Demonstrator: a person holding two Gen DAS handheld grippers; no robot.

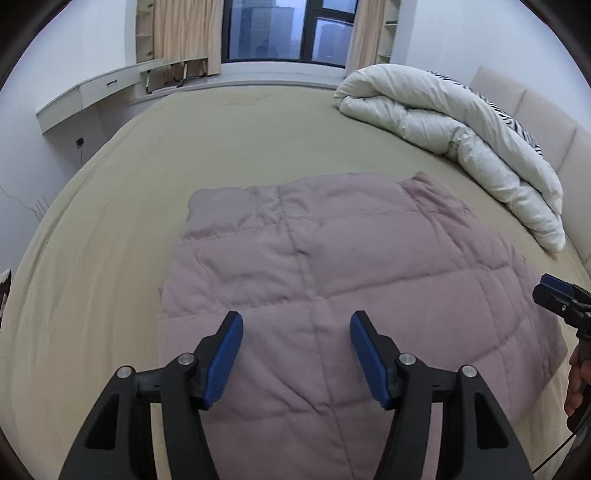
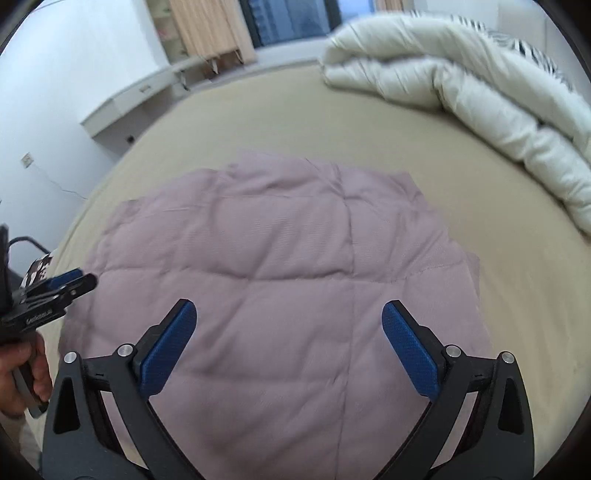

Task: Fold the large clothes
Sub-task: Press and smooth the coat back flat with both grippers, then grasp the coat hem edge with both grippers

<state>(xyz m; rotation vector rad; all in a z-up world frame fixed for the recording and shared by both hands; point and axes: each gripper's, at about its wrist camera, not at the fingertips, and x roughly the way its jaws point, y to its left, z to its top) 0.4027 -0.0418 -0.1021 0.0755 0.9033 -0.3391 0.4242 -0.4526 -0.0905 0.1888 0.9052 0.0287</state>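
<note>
Left gripper (image 1: pixel 295 354): we held it above the near part of the pink quilted garment, jaws partly apart, blue pads clear of the cloth, nothing between them.
Right gripper (image 2: pixel 289 338): we held it beside the left one, also pointing down at the garment; its jaws stood spread wide and gripped nothing.
Pink quilted garment (image 1: pixel 332 280): we saw it lying flat on the bed as a folded, roughly rectangular pad, stitched into squares, with the near edge under both grippers.
Bed (image 1: pixel 240 133): we saw a beige sheet covering it, bare around the garment on the far and left sides.
White duvet (image 1: pixel 461 125): we saw it bundled at the far right by the headboard, well apart from the garment.
Window (image 1: pixel 288 29): we saw it behind the bed, between tan curtains.
</note>
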